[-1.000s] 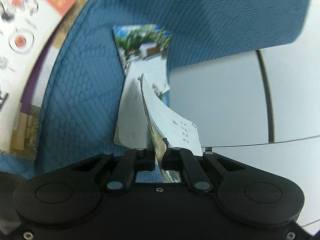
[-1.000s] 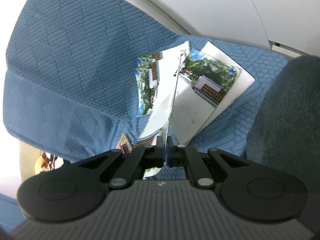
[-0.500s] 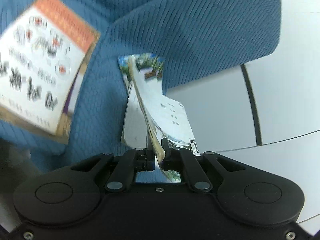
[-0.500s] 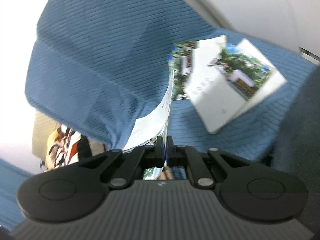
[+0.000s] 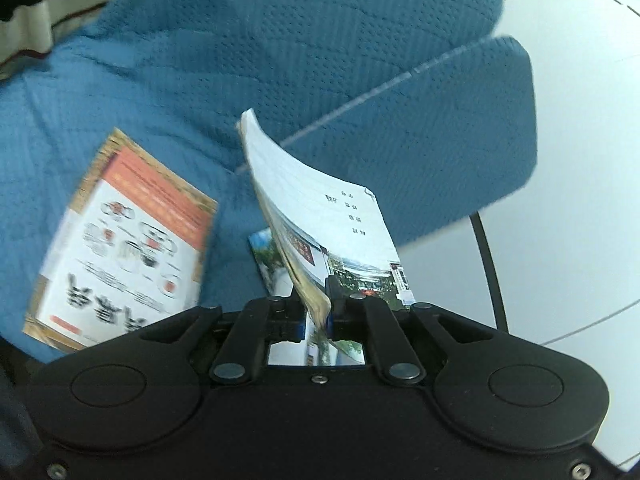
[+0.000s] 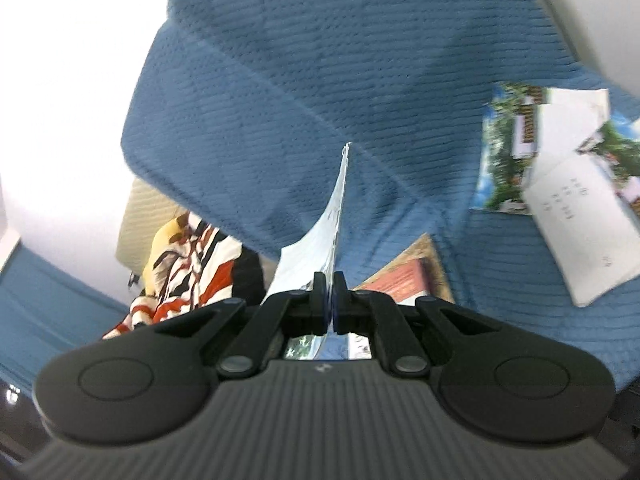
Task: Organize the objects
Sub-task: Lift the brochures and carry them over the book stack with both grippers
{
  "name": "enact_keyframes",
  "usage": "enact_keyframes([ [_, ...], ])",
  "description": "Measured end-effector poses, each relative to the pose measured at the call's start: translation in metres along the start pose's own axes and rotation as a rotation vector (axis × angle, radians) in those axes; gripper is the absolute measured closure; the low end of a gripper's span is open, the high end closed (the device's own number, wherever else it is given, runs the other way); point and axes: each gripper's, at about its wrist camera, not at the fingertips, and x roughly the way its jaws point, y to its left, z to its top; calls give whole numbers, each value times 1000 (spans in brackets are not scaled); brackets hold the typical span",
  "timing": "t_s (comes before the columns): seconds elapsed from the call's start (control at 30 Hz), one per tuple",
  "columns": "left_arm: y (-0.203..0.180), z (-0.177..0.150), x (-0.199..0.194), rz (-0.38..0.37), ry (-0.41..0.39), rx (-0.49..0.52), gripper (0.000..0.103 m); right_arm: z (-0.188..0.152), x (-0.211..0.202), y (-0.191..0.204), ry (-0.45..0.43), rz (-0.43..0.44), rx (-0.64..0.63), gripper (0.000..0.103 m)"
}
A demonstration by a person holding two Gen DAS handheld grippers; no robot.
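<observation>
A: Lifting is under way: 1 thin booklet [image 5: 320, 216] is clamped on edge in the left gripper [image 5: 316, 314], clear of the blue sofa [image 5: 280, 40].

B: And the right gripper [image 6: 324, 298] is seen clenched on another booklet [image 6: 332, 224], also raised.

A: Left lying on the cushion: 1 orange-topped book [image 5: 128, 240] and 2 photo-covered booklets [image 6: 560, 176]. Nothing is seen stacked yet, so most of the sorting is judged outstanding.
</observation>
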Motion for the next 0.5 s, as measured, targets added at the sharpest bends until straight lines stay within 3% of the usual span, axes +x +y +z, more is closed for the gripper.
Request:
enact_keyframes([
  [0.13,25,8,-5,72,-13,4,95,-10,28,6,35,-7,-14,98],
  [0.5,106,5,15,172,66,-37,94,-52,88,-21,125,-117,-37,98],
])
